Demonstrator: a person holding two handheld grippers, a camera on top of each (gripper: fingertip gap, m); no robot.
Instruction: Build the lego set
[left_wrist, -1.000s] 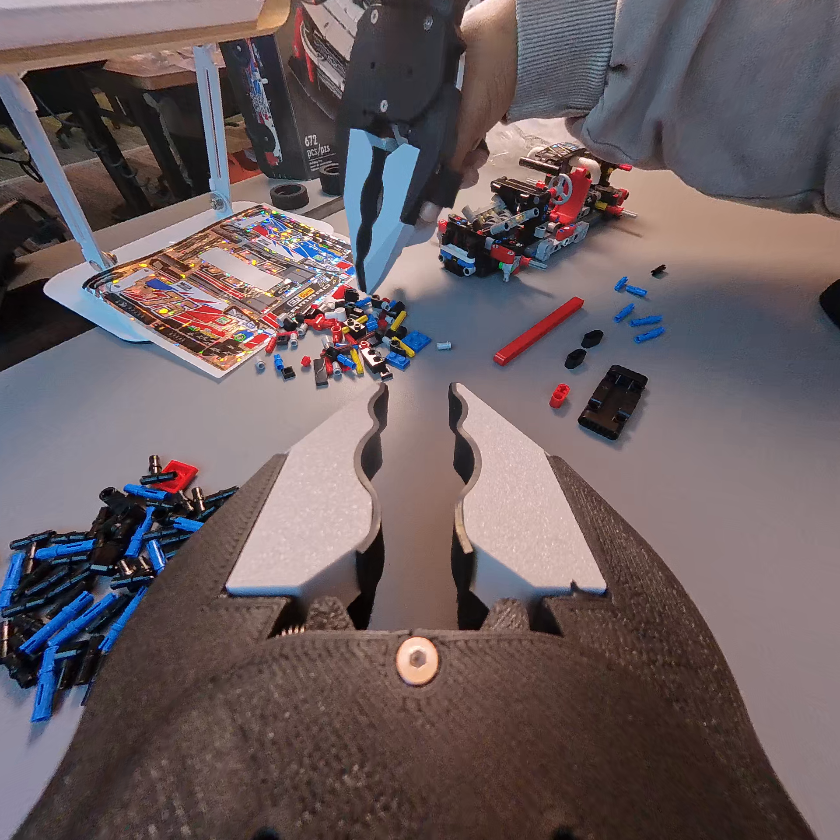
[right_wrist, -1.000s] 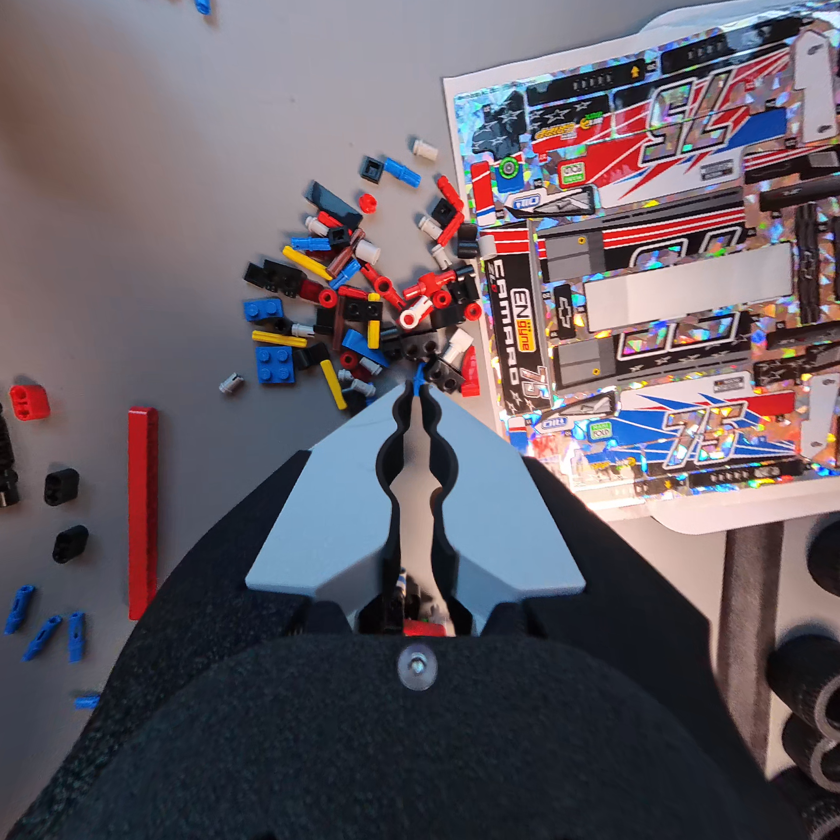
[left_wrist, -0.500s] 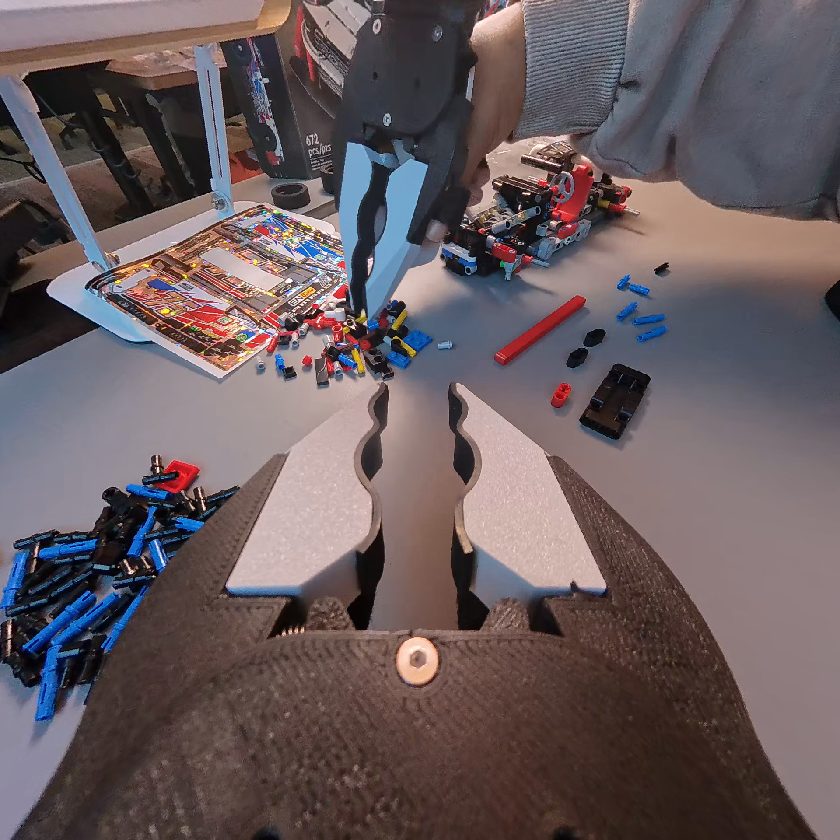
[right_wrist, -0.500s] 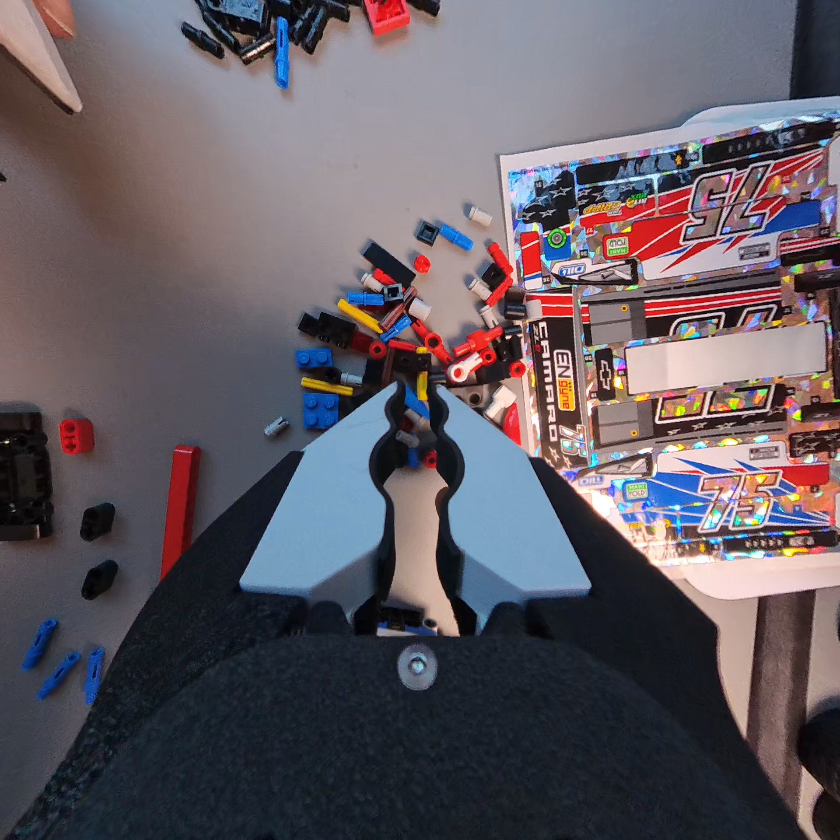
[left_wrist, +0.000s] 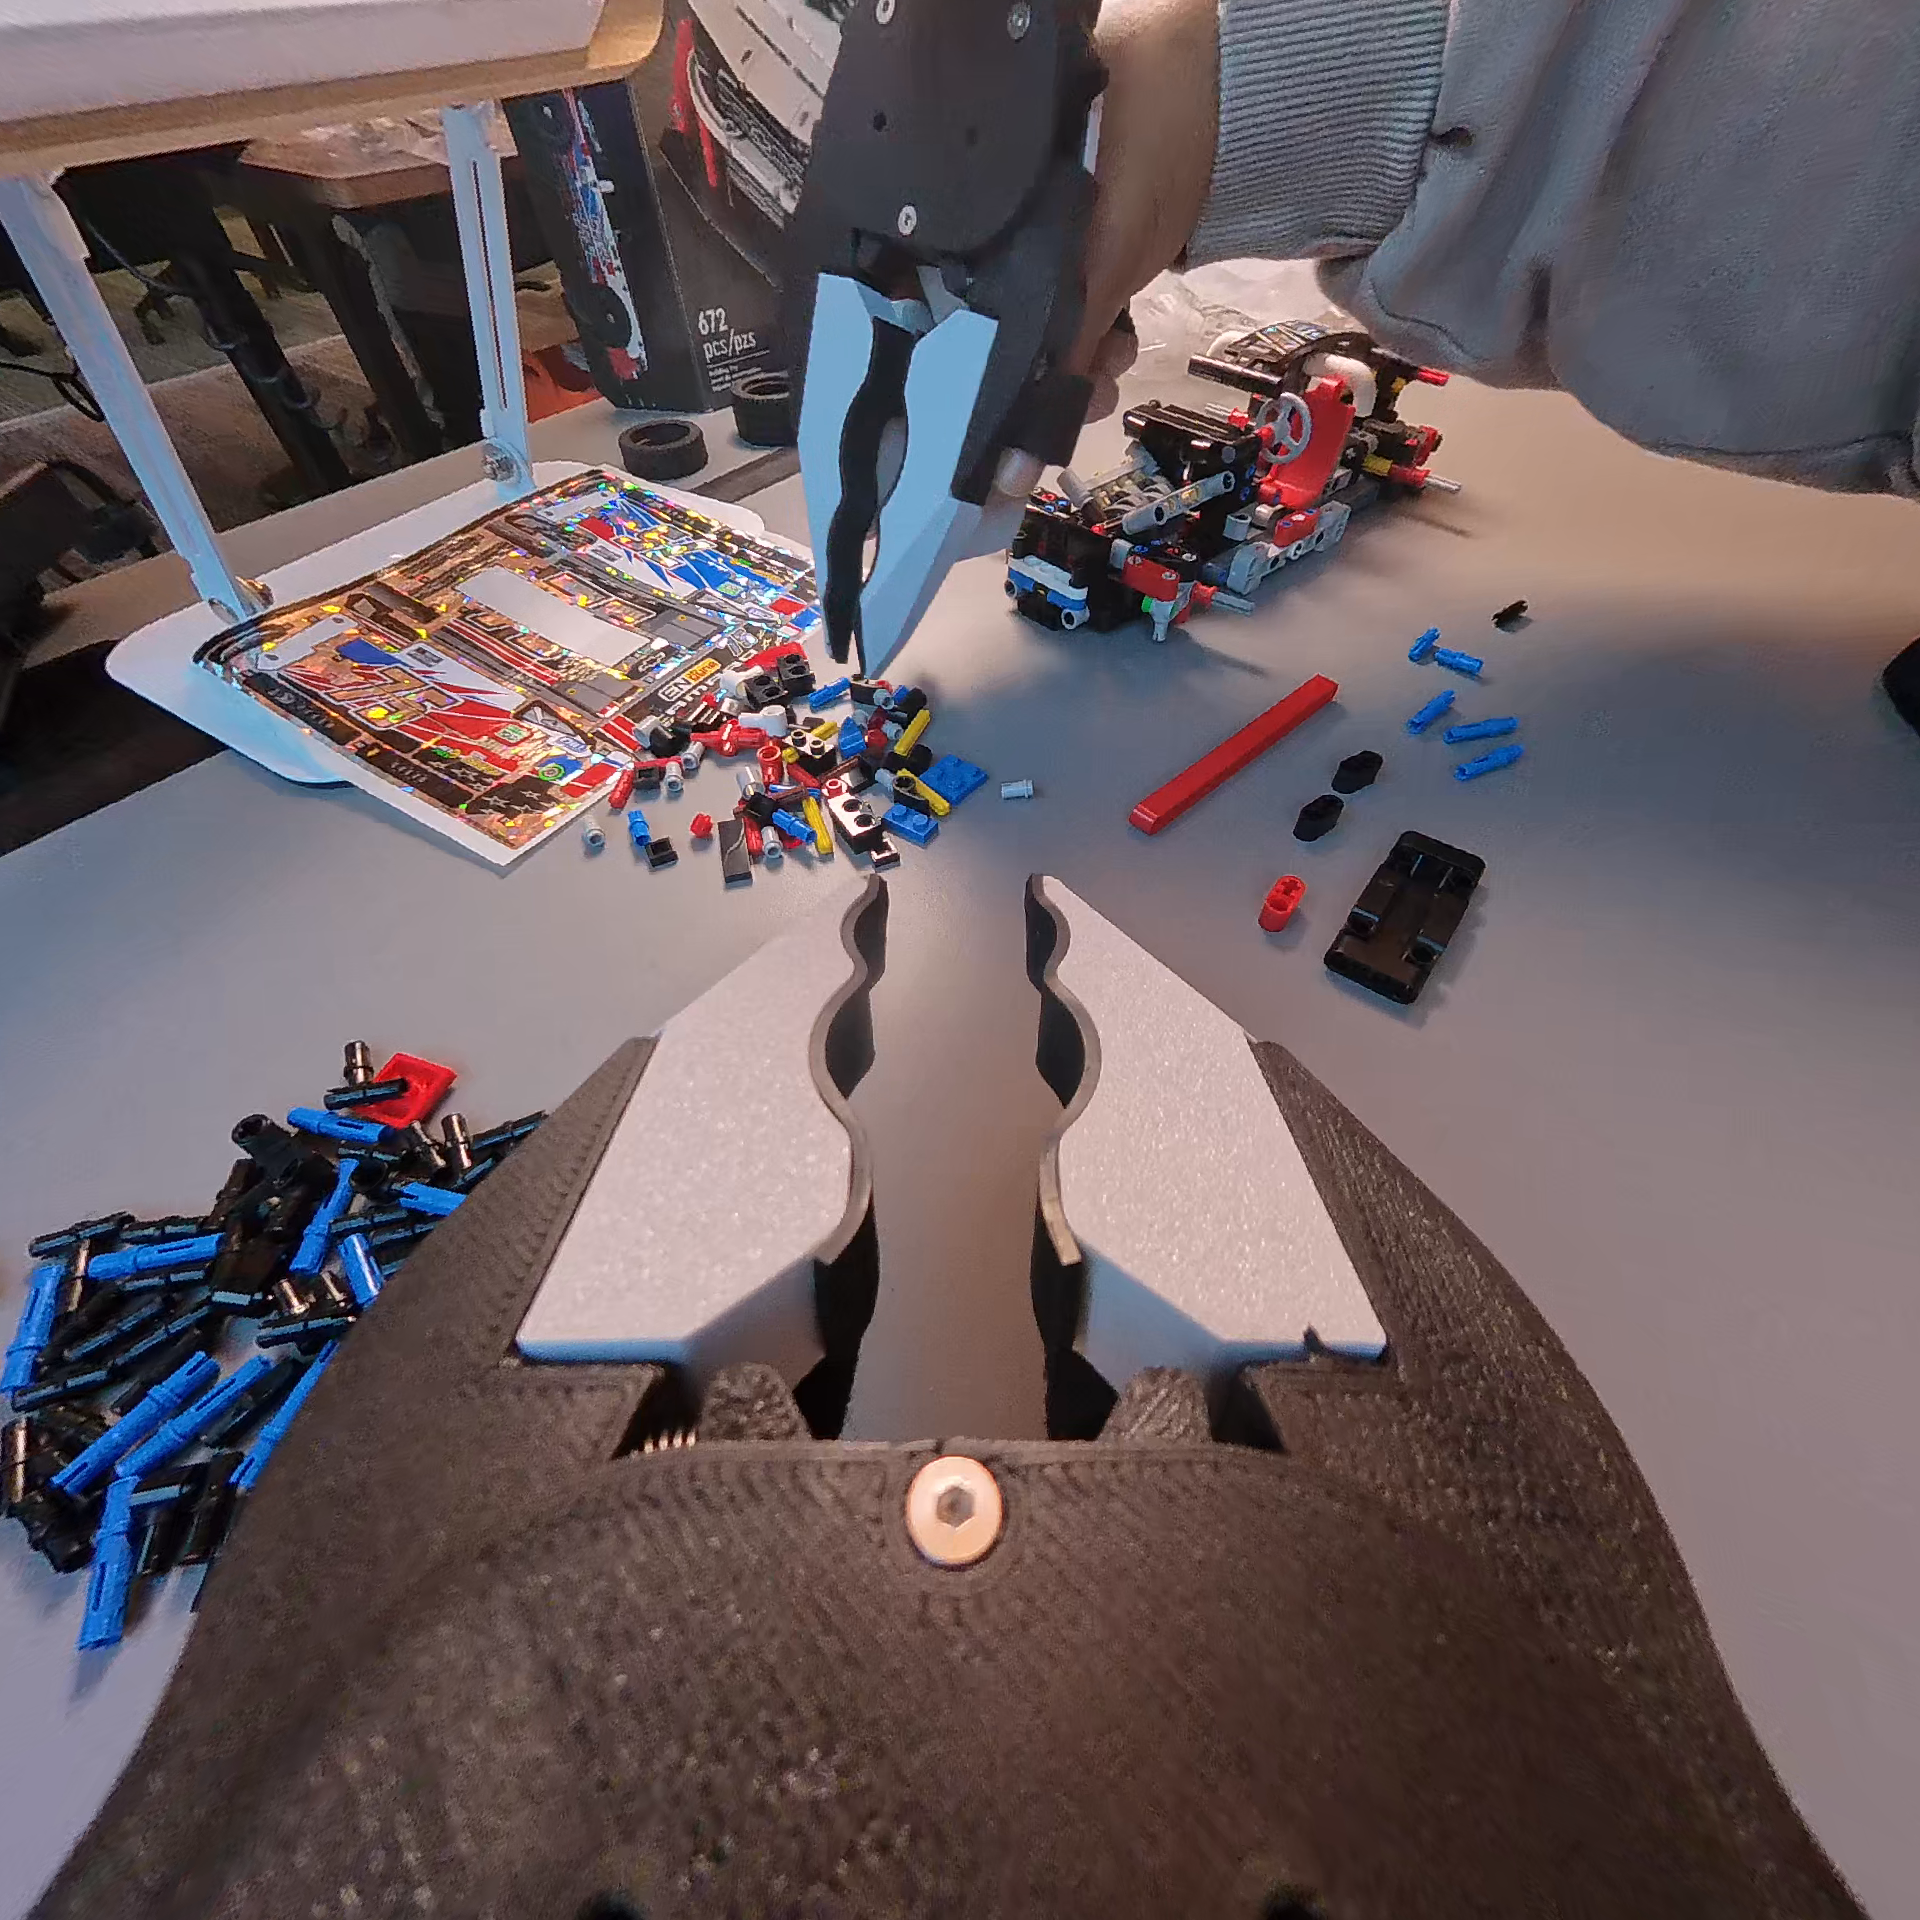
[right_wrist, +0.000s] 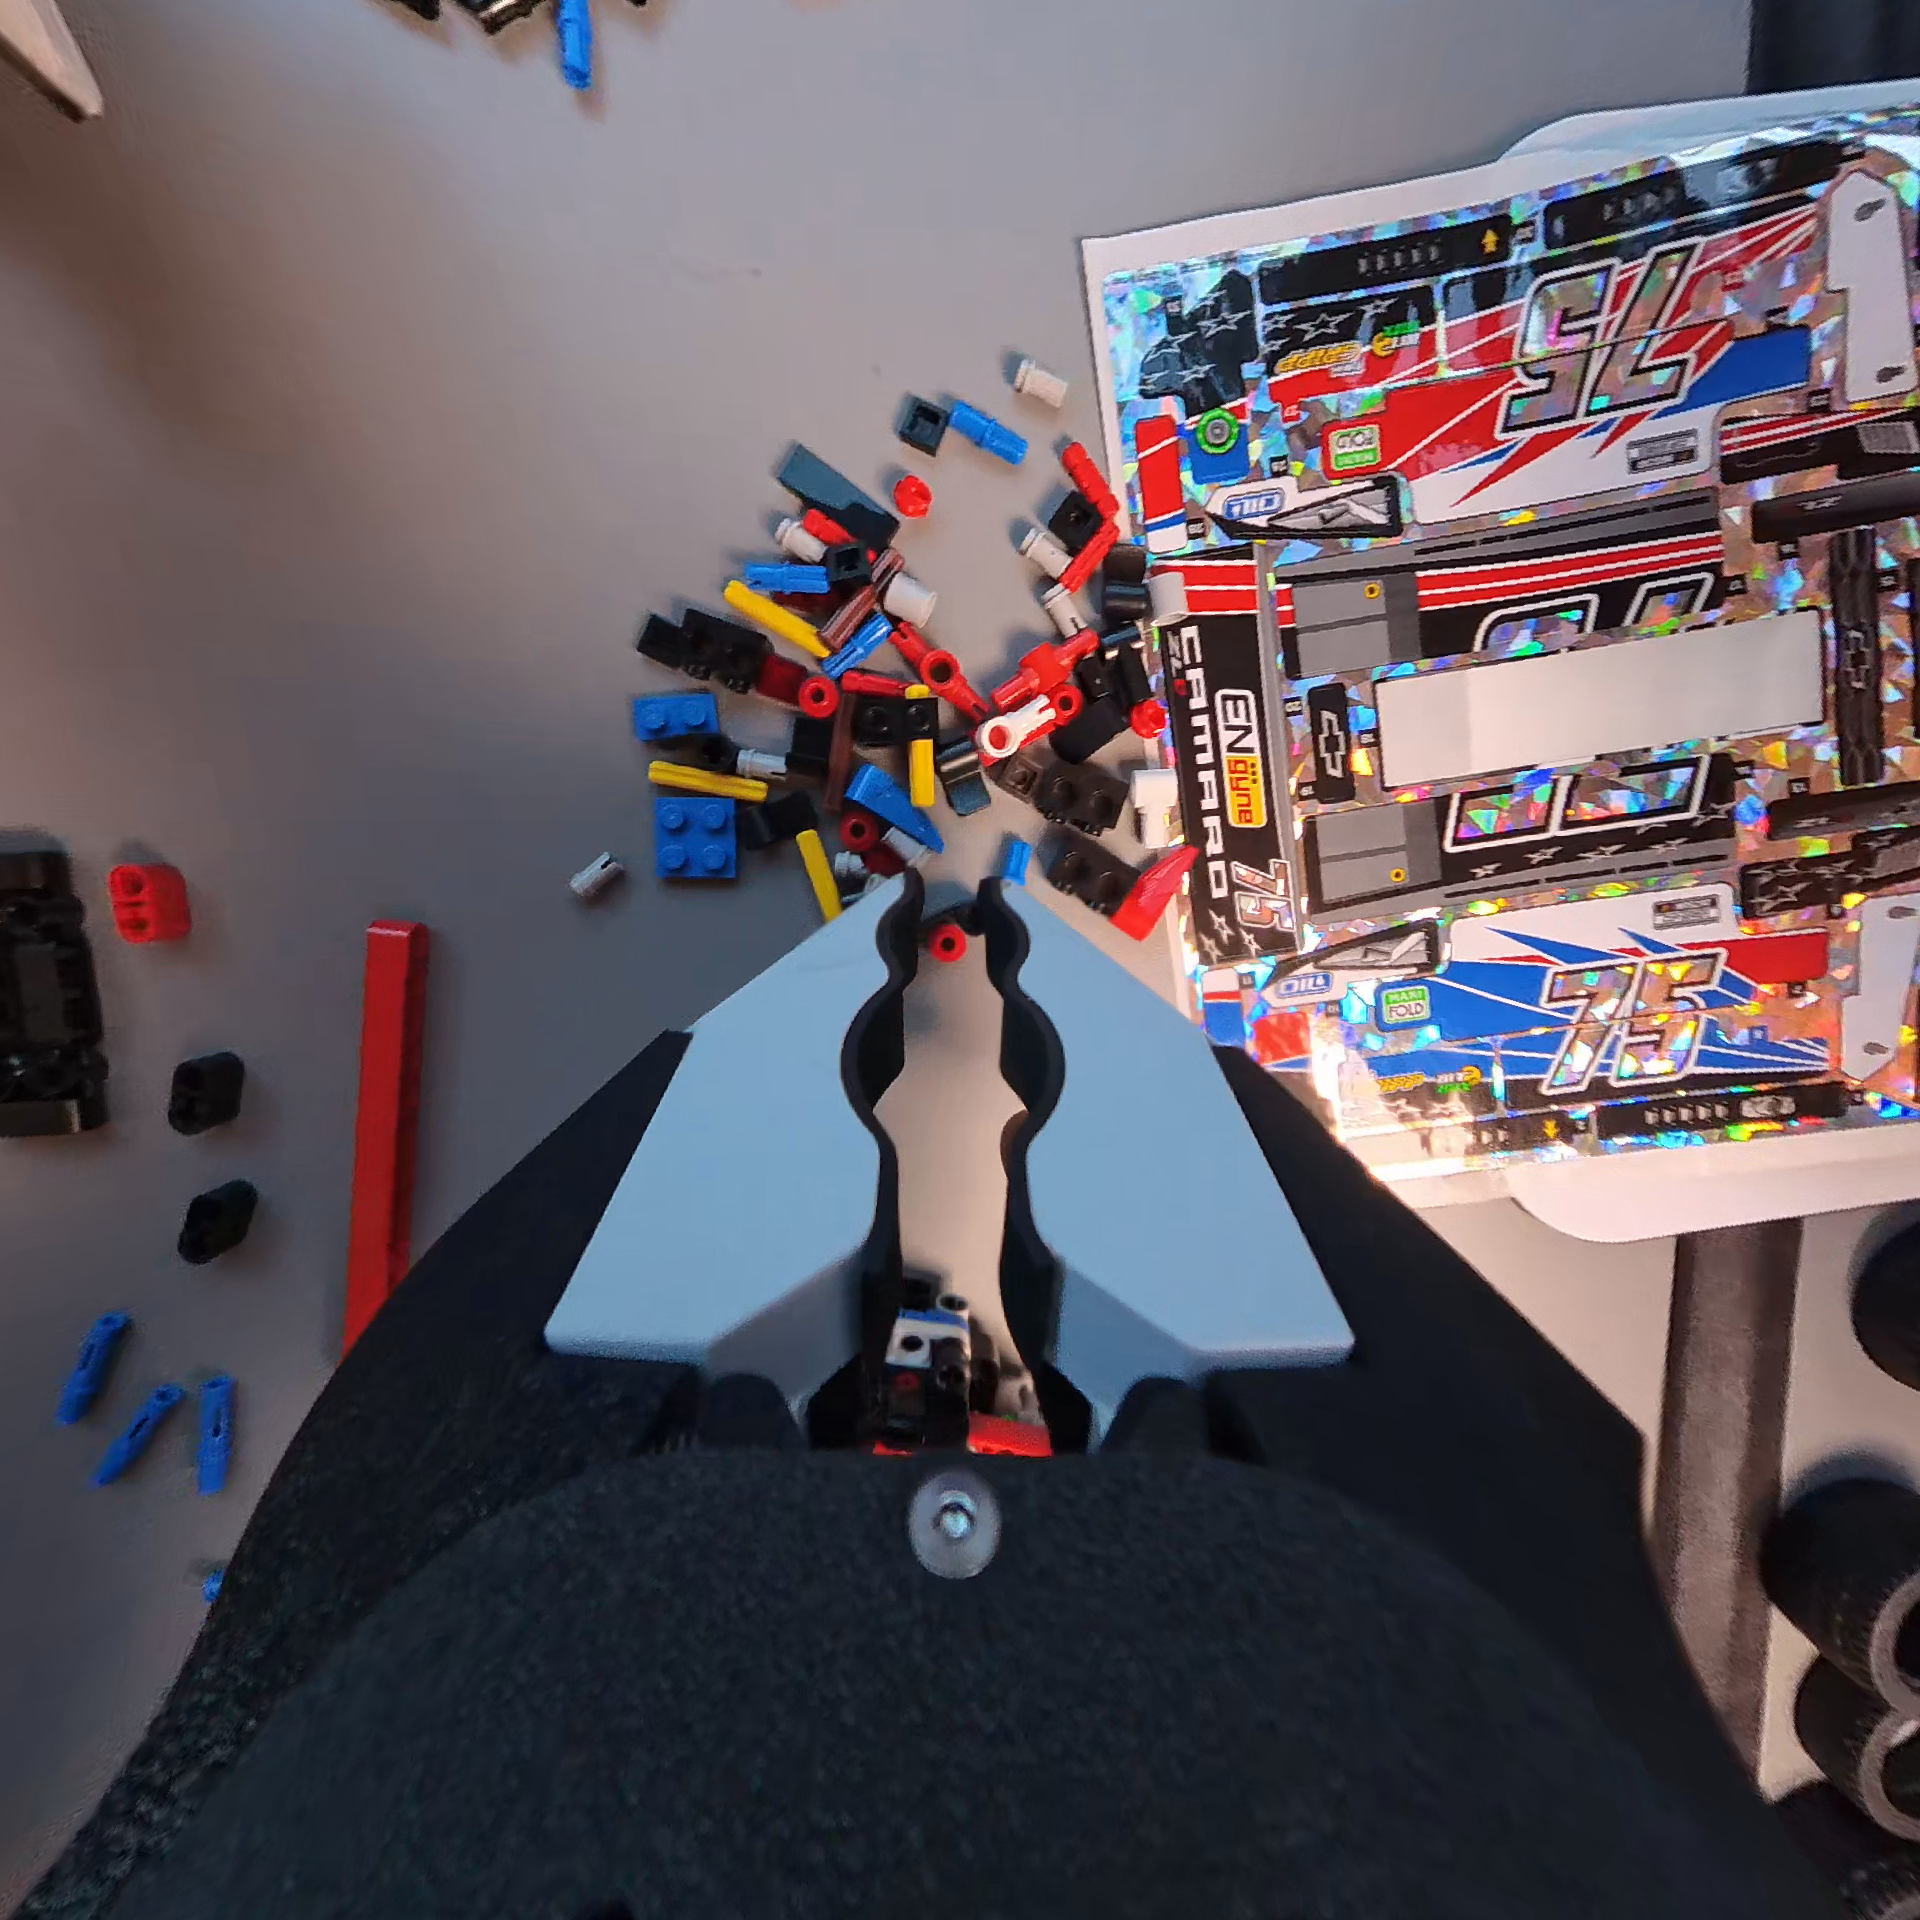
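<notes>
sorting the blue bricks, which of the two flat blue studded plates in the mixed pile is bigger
The square blue four-stud plate, beside the yellow rods; the narrower blue two-stud plate lies just beyond it.

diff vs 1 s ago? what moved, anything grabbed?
The right tool was shut above the mixed brick pile a second ago; its jaws have opened and now straddle a small red piece at the pile's near edge. Nothing gripped yet. The left tool stays open and parked; the car chassis and sticker sheet are unmoved.
</notes>
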